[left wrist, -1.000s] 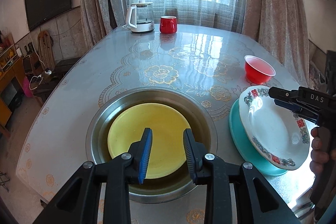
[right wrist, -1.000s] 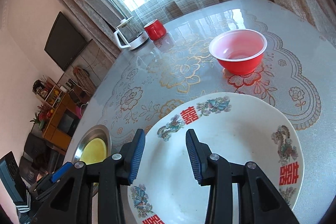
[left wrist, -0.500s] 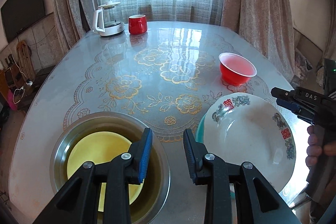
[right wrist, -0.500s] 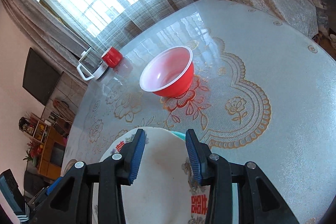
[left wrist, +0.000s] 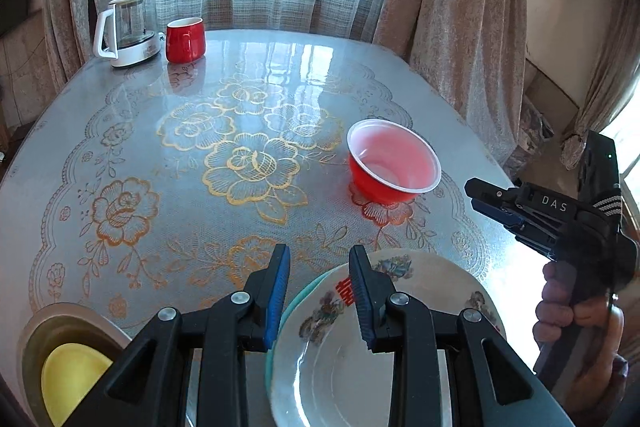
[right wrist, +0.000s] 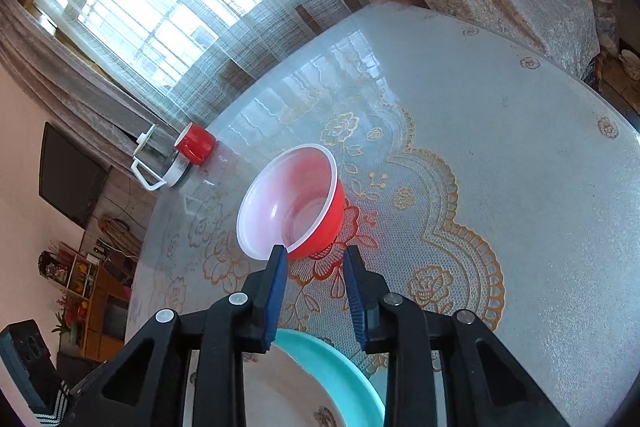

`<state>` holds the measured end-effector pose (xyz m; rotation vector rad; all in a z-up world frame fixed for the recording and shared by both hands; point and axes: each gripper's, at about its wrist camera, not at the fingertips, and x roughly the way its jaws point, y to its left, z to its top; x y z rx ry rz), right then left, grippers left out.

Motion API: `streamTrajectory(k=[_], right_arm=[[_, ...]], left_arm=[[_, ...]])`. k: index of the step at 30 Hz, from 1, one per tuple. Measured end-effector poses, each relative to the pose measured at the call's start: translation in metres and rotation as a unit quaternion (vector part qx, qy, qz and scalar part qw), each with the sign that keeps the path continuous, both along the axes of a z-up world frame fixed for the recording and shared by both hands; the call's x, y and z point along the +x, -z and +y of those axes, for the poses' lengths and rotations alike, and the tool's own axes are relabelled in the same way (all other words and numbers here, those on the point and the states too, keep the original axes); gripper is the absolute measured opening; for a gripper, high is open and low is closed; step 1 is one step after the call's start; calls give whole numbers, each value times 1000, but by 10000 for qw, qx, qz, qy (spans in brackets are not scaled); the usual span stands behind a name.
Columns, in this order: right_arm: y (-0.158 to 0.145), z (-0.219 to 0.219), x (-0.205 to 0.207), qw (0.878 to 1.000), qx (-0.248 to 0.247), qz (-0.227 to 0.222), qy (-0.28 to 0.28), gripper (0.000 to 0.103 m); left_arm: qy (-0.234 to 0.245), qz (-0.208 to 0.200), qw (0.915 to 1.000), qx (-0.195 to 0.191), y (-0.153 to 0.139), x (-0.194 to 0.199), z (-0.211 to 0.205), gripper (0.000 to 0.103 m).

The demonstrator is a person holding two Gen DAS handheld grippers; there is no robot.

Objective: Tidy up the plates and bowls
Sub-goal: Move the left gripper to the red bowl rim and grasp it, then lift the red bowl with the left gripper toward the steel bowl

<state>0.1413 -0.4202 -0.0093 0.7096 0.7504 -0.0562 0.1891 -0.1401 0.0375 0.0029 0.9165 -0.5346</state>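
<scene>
A white patterned plate (left wrist: 340, 363) lies on a teal plate (left wrist: 298, 301) at the table's near right; both also show in the right wrist view, white (right wrist: 272, 391) on teal (right wrist: 340, 379). My left gripper (left wrist: 318, 267) is open and empty over the white plate's far left rim. A red bowl (left wrist: 394, 163) with a white inside stands upright beyond the plates. My right gripper (right wrist: 314, 259) is open and empty, just short of the red bowl (right wrist: 296, 203). A yellow plate (left wrist: 68, 379) lies in a steel basin (left wrist: 60, 319) at the near left.
A glass kettle (left wrist: 126, 27) and a red mug (left wrist: 185, 39) stand at the table's far left by the curtained window. The table (left wrist: 240, 155) has a gold floral cover. Its right edge runs just past my right gripper (left wrist: 492, 201).
My left gripper has swung right, from over the yellow plate in the basin to the white plate's rim. My right gripper has moved forward off the white plate toward the red bowl.
</scene>
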Motion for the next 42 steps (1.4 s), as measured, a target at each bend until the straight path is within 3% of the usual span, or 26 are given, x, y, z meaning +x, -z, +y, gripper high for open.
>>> streamTrajectory(k=[8, 14, 21, 23, 24, 25, 34, 42], right_arm=[[12, -16, 32, 9997, 206, 131, 65, 28], [18, -23, 43, 9994, 299, 155, 53, 27], [26, -27, 47, 9992, 351, 182, -55, 17], [26, -23, 50, 9993, 249, 224, -157, 11], [26, -20, 51, 9993, 209, 234, -223, 11], [25, -18, 51, 9991, 183, 221, -299, 10], [21, 10, 55, 9961, 292, 271, -791, 9], [11, 64, 65, 9878, 44, 430, -1496, 10]], left_arm=[[-164, 659, 9970, -371, 14, 43, -35, 31], [-203, 691, 9953, -645, 12, 64, -57, 31], [-379, 943, 9932, -562, 30, 97, -82, 31], [-343, 1134, 9911, -601, 39, 100, -85, 25], [-275, 1154, 9910, -613, 40, 99, -86, 14], [-243, 1105, 9918, -600, 40, 96, -87, 12], [-508, 974, 9933, -369, 29, 79, -50, 12], [-947, 871, 9915, -183, 18, 64, 2, 12]])
